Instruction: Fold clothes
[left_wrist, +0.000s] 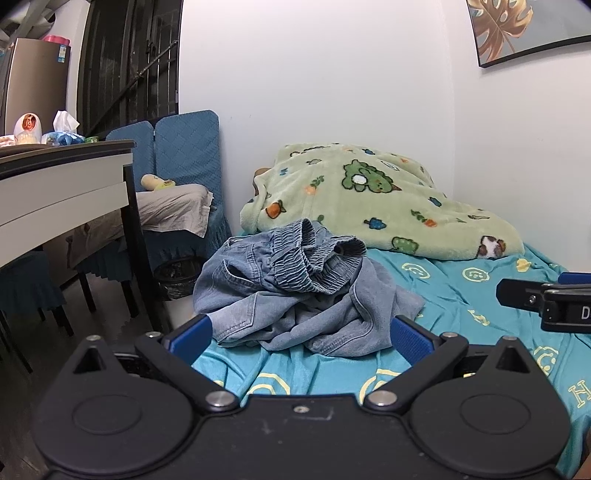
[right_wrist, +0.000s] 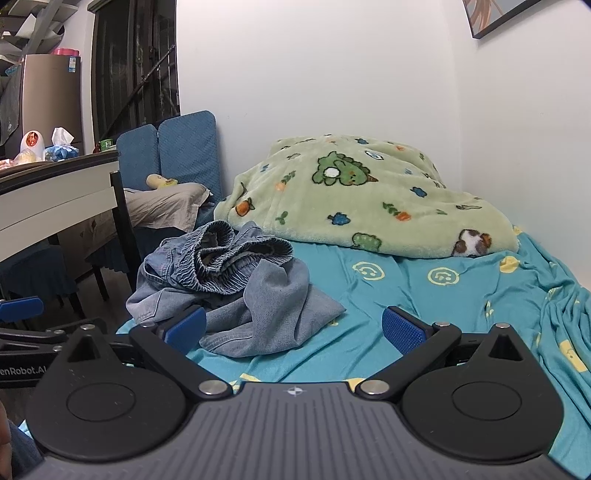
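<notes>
I hold 2 tongs low over the bed (left_wrist: 461, 295), side by side, both looking at the jeans (left_wrist: 295, 291). The left tongs (left_wrist: 301, 332) are wide open with nothing in them. The right tongs (right_wrist: 293, 330) are wide open and empty too. I think I keep them open like this so each one can bite a bit of cloth.

The jeans lie in a messy heap on the blue sheet (right_wrist: 424, 306), near the bed's left edge. The stretchy waist (left_wrist: 314, 258) sits on top, all scrunched up. The legs are tucked under, so I cannot tell where they end. The heap sits right in front of the left tongs, and a bit to the left of the right tongs. No fold is made yet, I think. First the jeans need to be pulled out flat.

Behind the jeans a green blanket (left_wrist: 369, 199) is piled at the wall (left_wrist: 332, 92). It takes up the far part of the bed, so there is less room to spread the jeans. To the left stand a table (left_wrist: 62, 184) and blue chairs (left_wrist: 184, 147), close to the bed's edge. A dark bin (left_wrist: 177, 277) stands on the floor, just beside the bed. A leg could slip off that side.
</notes>
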